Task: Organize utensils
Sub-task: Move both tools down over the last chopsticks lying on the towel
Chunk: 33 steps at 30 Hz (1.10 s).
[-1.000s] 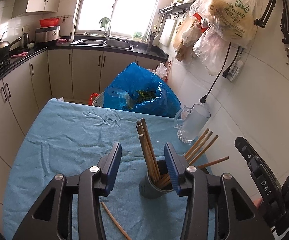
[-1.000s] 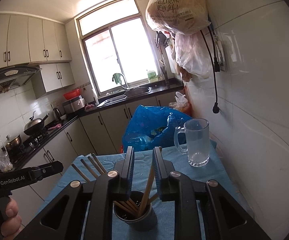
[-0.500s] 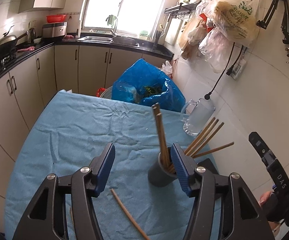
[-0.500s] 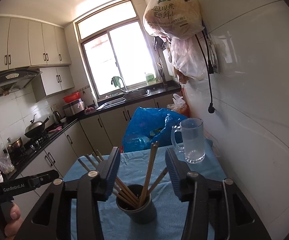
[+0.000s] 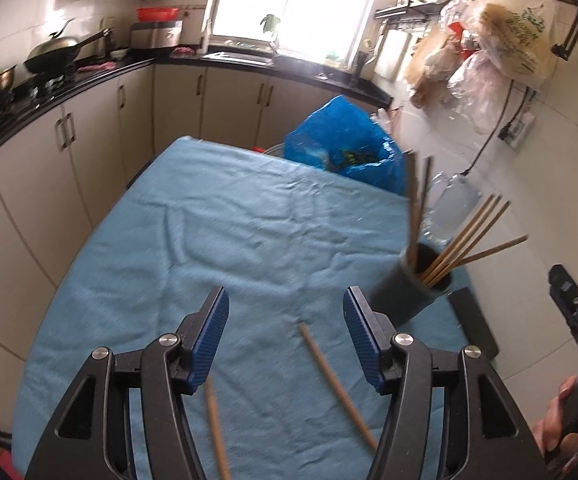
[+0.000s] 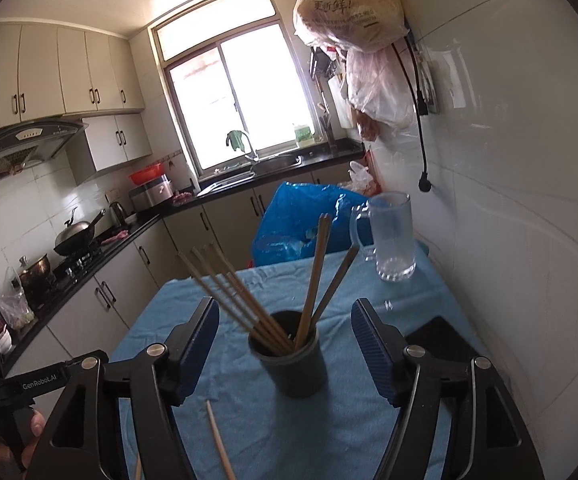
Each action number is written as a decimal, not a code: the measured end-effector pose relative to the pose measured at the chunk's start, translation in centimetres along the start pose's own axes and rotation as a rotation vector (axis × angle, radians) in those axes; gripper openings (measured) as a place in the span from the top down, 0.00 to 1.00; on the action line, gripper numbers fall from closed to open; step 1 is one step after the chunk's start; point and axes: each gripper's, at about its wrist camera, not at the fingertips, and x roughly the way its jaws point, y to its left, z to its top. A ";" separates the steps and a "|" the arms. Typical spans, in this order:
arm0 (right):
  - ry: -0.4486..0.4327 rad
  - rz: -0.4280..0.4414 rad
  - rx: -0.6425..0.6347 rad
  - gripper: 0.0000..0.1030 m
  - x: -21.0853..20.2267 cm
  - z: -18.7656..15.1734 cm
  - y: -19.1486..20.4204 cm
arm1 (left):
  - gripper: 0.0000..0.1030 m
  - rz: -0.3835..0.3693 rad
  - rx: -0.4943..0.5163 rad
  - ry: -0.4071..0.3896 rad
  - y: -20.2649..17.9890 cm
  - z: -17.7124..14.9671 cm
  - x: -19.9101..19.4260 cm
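A dark grey cup holding several wooden chopsticks stands on the blue cloth at the right. In the right wrist view the cup sits between and just beyond my open right gripper, chopsticks fanning out of it. My left gripper is open and empty, left of the cup. One loose chopstick lies on the cloth between its fingers; another lies lower left. A loose chopstick also shows in the right wrist view.
A glass mug stands at the table's far right corner by the white wall. A blue bag sits beyond the table's far edge. A black flat object lies right of the cup. Kitchen counters run along the left.
My right gripper has opened, letting go of a chopstick that now stands in the cup. My left gripper has pulled back and swung left, off the cup and over the loose chopsticks.
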 end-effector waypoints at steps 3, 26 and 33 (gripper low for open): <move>0.016 0.012 0.000 0.28 0.1 -1.0 0.6 | 0.43 0.023 -0.018 0.024 1.9 -1.5 0.3; 0.288 0.093 -0.102 0.28 5.9 -8.0 5.1 | 0.39 0.256 -0.082 0.104 12.0 -10.7 4.5; 0.477 0.179 -0.211 0.39 10.8 -8.4 8.2 | 0.35 0.226 -0.087 0.084 12.2 -10.7 4.5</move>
